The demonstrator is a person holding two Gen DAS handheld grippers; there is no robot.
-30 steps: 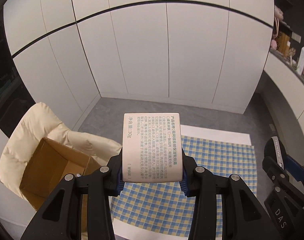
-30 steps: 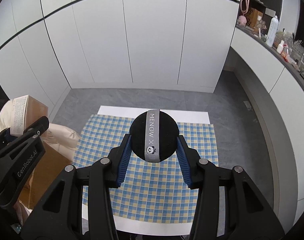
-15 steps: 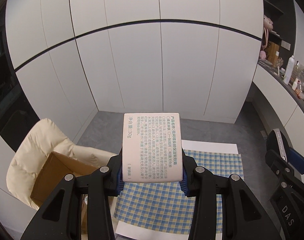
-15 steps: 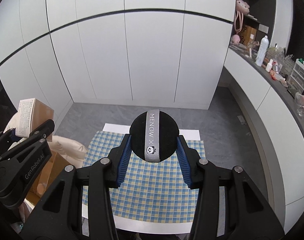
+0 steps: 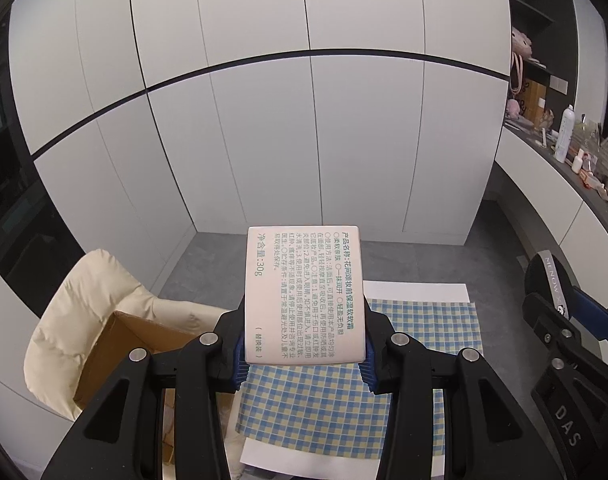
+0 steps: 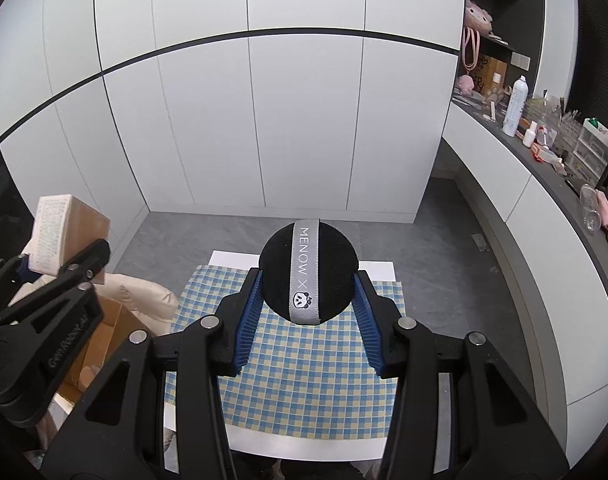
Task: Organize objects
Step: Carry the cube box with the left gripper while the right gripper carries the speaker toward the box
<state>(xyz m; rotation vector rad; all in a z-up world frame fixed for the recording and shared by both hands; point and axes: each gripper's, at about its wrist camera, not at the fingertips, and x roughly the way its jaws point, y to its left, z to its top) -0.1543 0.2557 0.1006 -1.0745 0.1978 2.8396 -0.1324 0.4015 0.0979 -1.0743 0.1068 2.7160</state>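
- Between the blue pads of the left hand-held gripper (image 5: 304, 350), a white carton (image 5: 303, 294) printed with Chinese text is pinched by its lower sides; most of it stands up and forward of the fingertips, tilted slightly back toward the camera.
- Between the pads of the right hand-held gripper (image 6: 307, 308), a round black powder puff (image 6: 308, 276) with a grey "MENOW X" ribbon is pinched at its widest part, ribbon facing the camera.
- Below and ahead of both hand-held grippers lies the blue-and-yellow checked cloth (image 6: 304, 376) on a white bench (image 6: 232, 258); neither held item touches it.
- Below and to the left of the left hand-held gripper, an open cardboard box (image 5: 116, 356) rests on a cream padded chair (image 5: 88, 292). Judged from the task, this box is the likely destination for both items.
- Step in hand, as judged: carrying both items clear of the bench toward the box.
- To do it well: keep both grips firm and unchanged; the carton is held low and could pivot if the hand rolls, so hold the wrist level.
- The two hand-held grippers travel close side by side; deliver one item at a time, the left first since it is nearer the box, so the fingers do not collide over the opening.
- Lower each item inside the box walls before spreading the pads; the puff is round and may roll if dropped from above.
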